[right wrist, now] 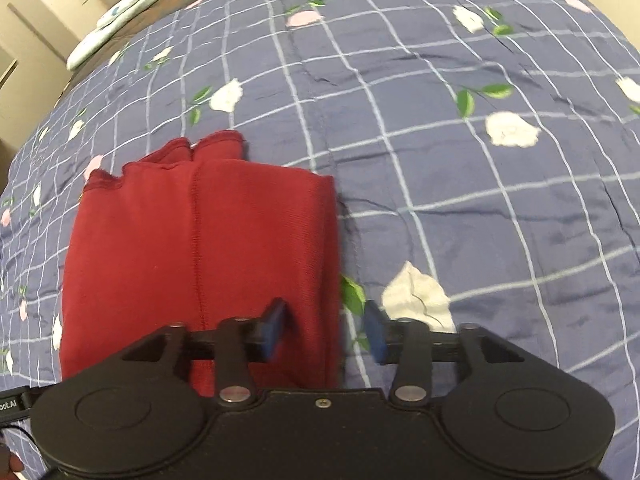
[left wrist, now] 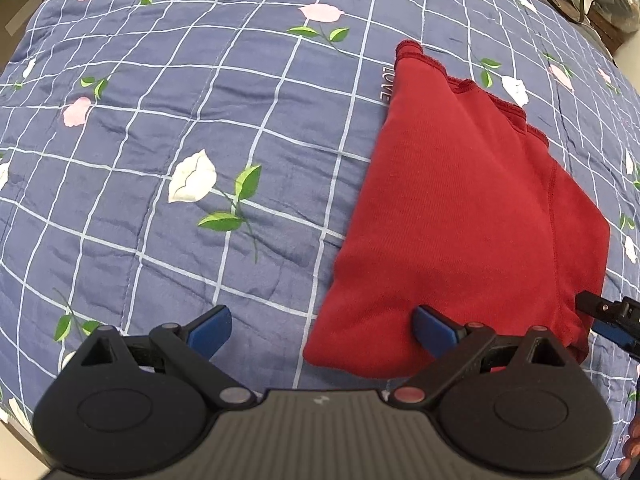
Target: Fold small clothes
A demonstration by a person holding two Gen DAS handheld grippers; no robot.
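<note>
Folded red garment [left wrist: 460, 216] lies on floral quilt [left wrist: 180, 120], right of frame. Left gripper [left wrist: 322, 330] spread wide, empty. Right gripper [right wrist: 326, 330] released, straddling garment's edge.

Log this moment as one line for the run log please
garment: red garment folded on quilt | left gripper: open, straddling near left edge | right gripper: open, straddling near right edge

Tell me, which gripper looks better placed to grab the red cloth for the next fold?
Probably the right gripper: its open jaws straddle the near edge of the red garment. The left gripper is open too, but mostly over the quilt, with only one finger over the cloth.
</note>
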